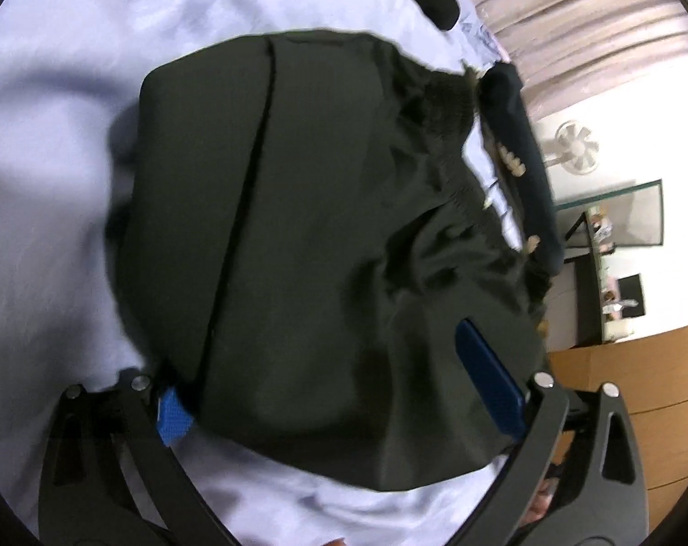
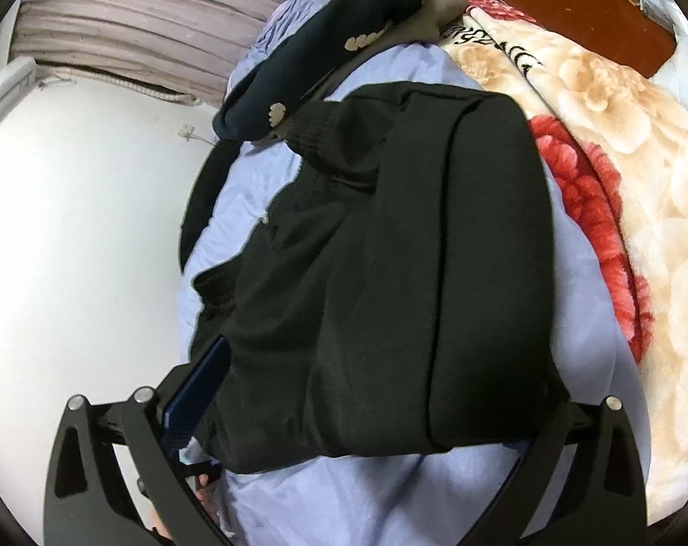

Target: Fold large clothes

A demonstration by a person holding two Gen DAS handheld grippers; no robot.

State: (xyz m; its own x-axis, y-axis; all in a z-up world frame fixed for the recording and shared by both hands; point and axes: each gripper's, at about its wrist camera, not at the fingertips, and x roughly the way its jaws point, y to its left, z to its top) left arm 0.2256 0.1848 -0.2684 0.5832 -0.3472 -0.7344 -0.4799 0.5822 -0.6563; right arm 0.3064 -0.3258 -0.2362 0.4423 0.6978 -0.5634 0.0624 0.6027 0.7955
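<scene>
On the pale blue sheet (image 1: 62, 145), left wrist view: a dark garment (image 1: 298, 236), black to dark green, folded into a thick bundle, fills the middle of the picture. One long straight seam or fold edge runs down its left half; a ribbed, gathered band sits at its upper right. Left gripper (image 1: 339, 391) has its jaws spread wide, the bundle's near end lying between them. Left blue pad (image 1: 174, 418) shows at the cloth's lower left corner, right blue pad (image 1: 489, 382) rests against the cloth's right side. Cannot tell whether the pads press the fabric or only flank it. Beyond the ribbed band, a navy garment (image 1: 521, 136) with small cream motifs lies along the sheet's edge. Farther right: white wall with a round vent (image 1: 577, 145), pleated curtain (image 1: 571, 13) above, wooden panel (image 1: 630, 409) below. Right wrist view: same dark garment (image 2: 389, 273) lies on the pale blue sheet (image 2: 380, 496), ribbed cuff or hem at its upper left, a thick folded edge down its right. Right gripper (image 2: 366, 409) also stands wide apart, straddling the bundle's near end. One blue pad (image 2: 194, 391) is visible at the left, touching the cloth edge; the other finger's pad is hidden behind the fabric. Grip not certain. Navy garment (image 2: 326, 50) with cream motifs lies beyond, toward the top. Floral blanket (image 2: 617, 145), cream with red blooms, lies beside the sheet on the right. White wall (image 2: 80, 227) at left, pleated curtain (image 2: 130, 13) above it.
</scene>
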